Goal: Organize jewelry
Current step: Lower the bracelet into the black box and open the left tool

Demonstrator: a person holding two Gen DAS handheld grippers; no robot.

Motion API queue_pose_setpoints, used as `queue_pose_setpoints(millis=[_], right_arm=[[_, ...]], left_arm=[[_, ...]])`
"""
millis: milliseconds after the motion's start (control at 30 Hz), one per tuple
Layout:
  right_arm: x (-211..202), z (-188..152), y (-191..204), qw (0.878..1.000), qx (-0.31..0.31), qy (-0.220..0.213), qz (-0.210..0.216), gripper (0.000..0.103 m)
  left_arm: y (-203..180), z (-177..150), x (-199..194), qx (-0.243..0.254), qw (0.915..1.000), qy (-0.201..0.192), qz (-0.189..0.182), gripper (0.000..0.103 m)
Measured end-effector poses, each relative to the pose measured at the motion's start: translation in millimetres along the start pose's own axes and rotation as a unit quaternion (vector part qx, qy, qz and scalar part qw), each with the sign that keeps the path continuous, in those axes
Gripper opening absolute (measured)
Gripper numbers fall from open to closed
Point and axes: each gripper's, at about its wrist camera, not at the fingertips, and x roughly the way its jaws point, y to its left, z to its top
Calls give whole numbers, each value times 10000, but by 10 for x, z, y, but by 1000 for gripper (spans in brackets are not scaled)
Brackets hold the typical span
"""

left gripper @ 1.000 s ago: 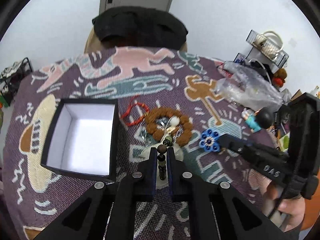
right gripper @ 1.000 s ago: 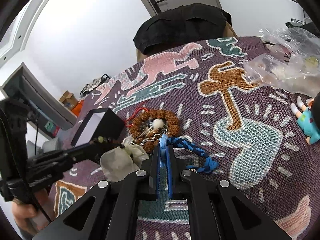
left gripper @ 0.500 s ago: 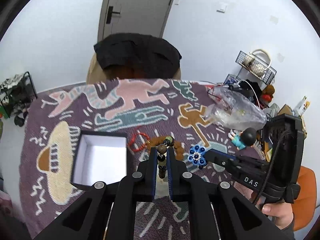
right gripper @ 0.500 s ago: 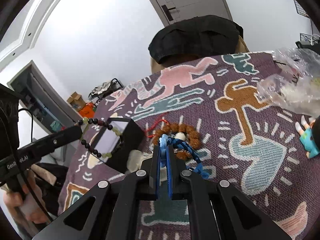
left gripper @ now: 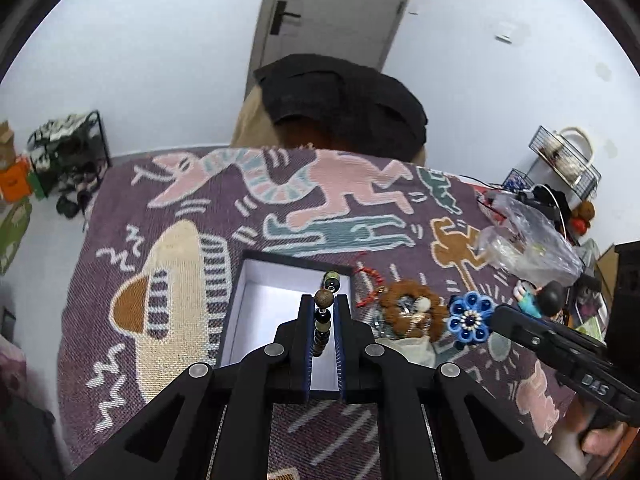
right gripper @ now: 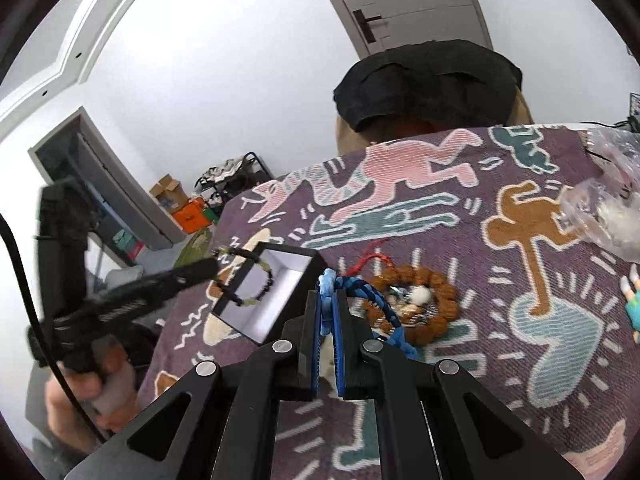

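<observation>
My left gripper [left gripper: 323, 309] is shut on a bracelet of dark and green beads [left gripper: 323, 322], held over the open black box [left gripper: 296, 259] with its white inside. In the right wrist view that bead bracelet [right gripper: 262, 284] hangs as a loop from the left gripper [right gripper: 214, 266] above the box [right gripper: 310, 276]. My right gripper [right gripper: 328, 294] is shut on a blue braided bracelet [right gripper: 374, 298]; its blue flower [left gripper: 469, 317] shows at the right gripper's tip [left gripper: 495, 314]. A brown bead bracelet [left gripper: 414, 298] lies on the patterned cloth.
A red string bracelet [left gripper: 370, 276] and small metal pieces lie by the brown bracelet [right gripper: 438, 282]. A clear plastic bag [left gripper: 524, 244] and a small figurine [left gripper: 538, 300] sit at the right. A chair under a black garment [left gripper: 340, 100] stands behind the table.
Both grippers rose from the cloth. The left one carried the bead bracelet leftward from the jewelry pile to above the box. The right one lifted the blue braided bracelet.
</observation>
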Motion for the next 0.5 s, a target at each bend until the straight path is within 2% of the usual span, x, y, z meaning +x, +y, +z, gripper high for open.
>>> queue_pose_setpoints(millis=[233,267,333,400,467,500], right_arm=[[196,55,236,9998,-17,110,142,7],[227,69,272,9998,-27,114,163,7],[286,97,339,9997,-48,125,208,7],[366,132,430,9995,-66,143,273,7],[444,165,502,9993,-76,155,333,7],[484,181,535,9992,-74,164,366,7]], left_arm=[[243,-40,125,-336,9993,156,-7,13],[272,-49,108,-351,9993,121,31,16],[331,-66,63,-393,9992,33,112,33],[394,-83,-7,-467,9987,-121,166,64],[454,-99,-107,-501,9980,-333,208,71],[475,-99,-135,-498,9978,-375,238,72]])
